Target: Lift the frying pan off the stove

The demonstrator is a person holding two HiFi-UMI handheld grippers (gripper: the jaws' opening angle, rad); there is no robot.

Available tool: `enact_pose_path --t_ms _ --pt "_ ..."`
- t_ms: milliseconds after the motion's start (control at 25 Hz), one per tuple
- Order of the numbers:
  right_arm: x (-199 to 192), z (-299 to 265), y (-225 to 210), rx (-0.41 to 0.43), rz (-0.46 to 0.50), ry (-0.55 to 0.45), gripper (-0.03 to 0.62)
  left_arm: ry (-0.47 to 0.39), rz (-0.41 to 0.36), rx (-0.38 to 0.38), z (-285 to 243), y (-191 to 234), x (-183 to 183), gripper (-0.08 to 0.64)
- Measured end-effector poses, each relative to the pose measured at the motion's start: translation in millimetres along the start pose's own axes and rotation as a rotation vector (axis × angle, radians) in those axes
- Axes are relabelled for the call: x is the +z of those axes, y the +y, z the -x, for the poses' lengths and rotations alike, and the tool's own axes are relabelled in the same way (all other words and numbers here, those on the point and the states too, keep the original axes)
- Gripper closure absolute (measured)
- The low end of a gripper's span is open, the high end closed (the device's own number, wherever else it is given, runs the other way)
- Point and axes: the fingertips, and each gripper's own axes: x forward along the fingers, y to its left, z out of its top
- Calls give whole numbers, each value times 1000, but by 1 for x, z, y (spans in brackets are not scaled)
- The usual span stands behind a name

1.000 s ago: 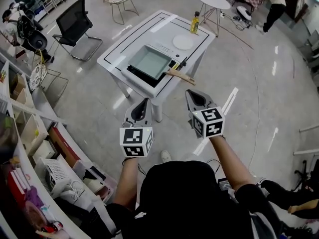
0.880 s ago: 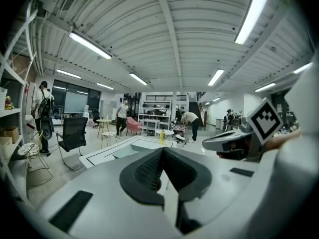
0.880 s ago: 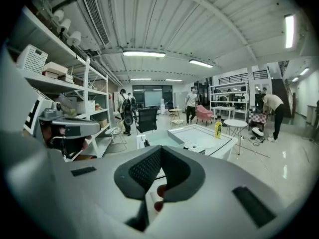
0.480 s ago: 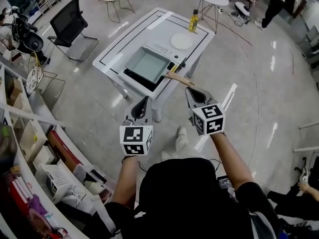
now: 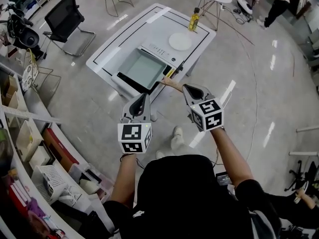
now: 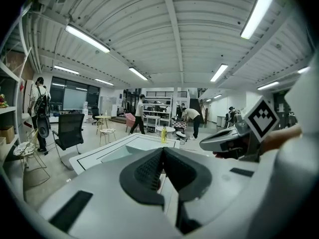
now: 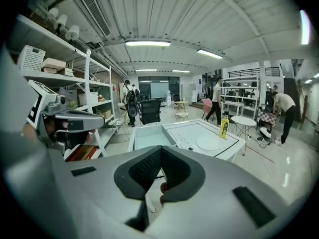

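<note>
Left gripper (image 5: pixel 141 99), right gripper (image 5: pixel 192 90): jaws closed, short of table (image 5: pixel 110 44). At 12 o'clock, pan (image 5: pixel 143 67) on stove (image 5: pixel 158 49), handle (image 5: pixel 172 83) just beside right jaws. Beyond, at 1 o'clock, plate (image 5: pixel 180 41), bottle (image 5: pixel 194 20).

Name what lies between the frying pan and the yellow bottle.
A white round disc, flat on the table; the head view shows it.

Left gripper (image 5: pixel 142 98), right gripper (image 5: pixel 190 88): grey shells, black ribbed pads (image 6: pixel 145 169), white cubes (image 5: pixel 133 137) bearing black square markers. Holder wore black short-sleeved top (image 5: pixel 184 193).
</note>
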Motion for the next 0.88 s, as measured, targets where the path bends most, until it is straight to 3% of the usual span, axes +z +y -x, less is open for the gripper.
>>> enact_pose_path --t_ms 600,720,880 --pt "-13 -60 -15 186 76 206 584 48 45 52 -47 15 -8 548" --pt "-18 -69 -9 233 93 243 492 55 58 64 -50 20 -10 548" --pt "-29 -79 -3 271 138 297 429 63 70 83 -52 24 -15 548"
